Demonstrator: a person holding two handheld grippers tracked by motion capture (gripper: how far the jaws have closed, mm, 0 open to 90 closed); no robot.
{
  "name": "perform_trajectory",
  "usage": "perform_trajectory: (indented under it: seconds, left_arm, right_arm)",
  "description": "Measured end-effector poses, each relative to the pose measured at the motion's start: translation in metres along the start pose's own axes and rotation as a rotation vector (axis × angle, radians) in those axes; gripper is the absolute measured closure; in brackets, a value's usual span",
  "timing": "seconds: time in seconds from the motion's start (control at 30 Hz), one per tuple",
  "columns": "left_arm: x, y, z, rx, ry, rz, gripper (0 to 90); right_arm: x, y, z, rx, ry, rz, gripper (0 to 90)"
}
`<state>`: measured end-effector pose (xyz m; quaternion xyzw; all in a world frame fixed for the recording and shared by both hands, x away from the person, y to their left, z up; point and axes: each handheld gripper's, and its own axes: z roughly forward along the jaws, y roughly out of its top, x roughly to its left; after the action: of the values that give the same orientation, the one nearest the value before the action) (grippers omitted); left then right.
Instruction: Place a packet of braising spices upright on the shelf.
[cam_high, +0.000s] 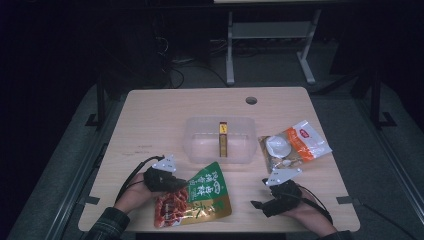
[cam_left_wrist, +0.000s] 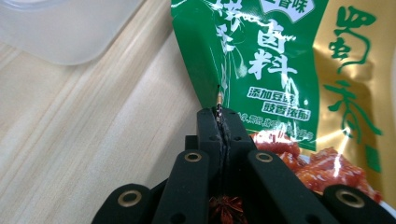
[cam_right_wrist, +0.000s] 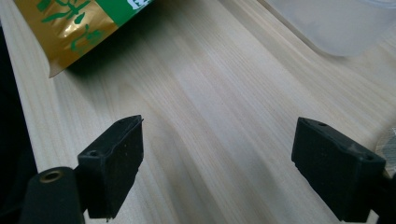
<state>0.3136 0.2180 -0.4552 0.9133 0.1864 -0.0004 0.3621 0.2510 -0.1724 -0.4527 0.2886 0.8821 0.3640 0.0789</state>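
L gripper (cam_high: 176, 183) sits at the near-left of the wooden table (cam_high: 150, 120); jaws pressed together on the left edge of the green-and-gold sauce pouch (cam_high: 197, 197), w/ the thin edge pinched between them in the left gripper view (cam_left_wrist: 219, 122); pouch (cam_left_wrist: 289, 70) spreads to the right of the jaws, red printed food at its lower part; pouch lies flat on the table, just near of the clear plastic tub (cam_high: 220, 140); tub sits mid-table w/ a slim yellow-and-red box (cam_high: 223, 139) inside it; to the right of the tub, touching or nearly so, lies an orange-and-white snack bag (cam_high: 295, 145); R gripper (cam_high: 256, 204) rests at the near-right, jaws wide apart w/ bare wood between them in the right gripper view (cam_right_wrist: 217, 163); pouch corner (cam_right_wrist: 70, 28) lies well off its left jaw.
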Motion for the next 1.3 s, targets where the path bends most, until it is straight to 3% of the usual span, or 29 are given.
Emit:
perform_trajectory:
  seconds: [0.23,0.33,0.6,0.93,1.07,1.3]
  left_arm:
    - [-0.005,0.005,-0.012,-0.082,-0.026,-0.013,89.6]
    - [-0.01,0.009,-0.018,-0.121,-0.019,-0.018,89.6]
    - [-0.02,0.02,-0.031,-0.226,0.066,-0.066,89.6]
    - [-0.023,0.023,-0.045,-0.351,0.125,-0.126,89.8]
    - [-0.023,0.023,-0.05,-0.383,0.159,-0.141,89.8]
    - [-0.018,0.021,-0.056,-0.426,0.184,-0.177,89.8]
  right_arm:
    - [0.0,0.0,-0.001,-0.002,0.005,0.01,15.9]
    - [0.0,0.0,-0.001,-0.007,0.014,0.009,14.9]
    - [0.002,0.004,-0.003,-0.032,0.087,0.025,13.6]
    - [0.006,0.013,-0.003,-0.095,0.163,0.026,13.7]
    - [0.008,0.023,0.002,-0.117,0.192,0.031,14.0]
    - [0.007,0.038,0.009,-0.164,0.217,0.039,15.5]
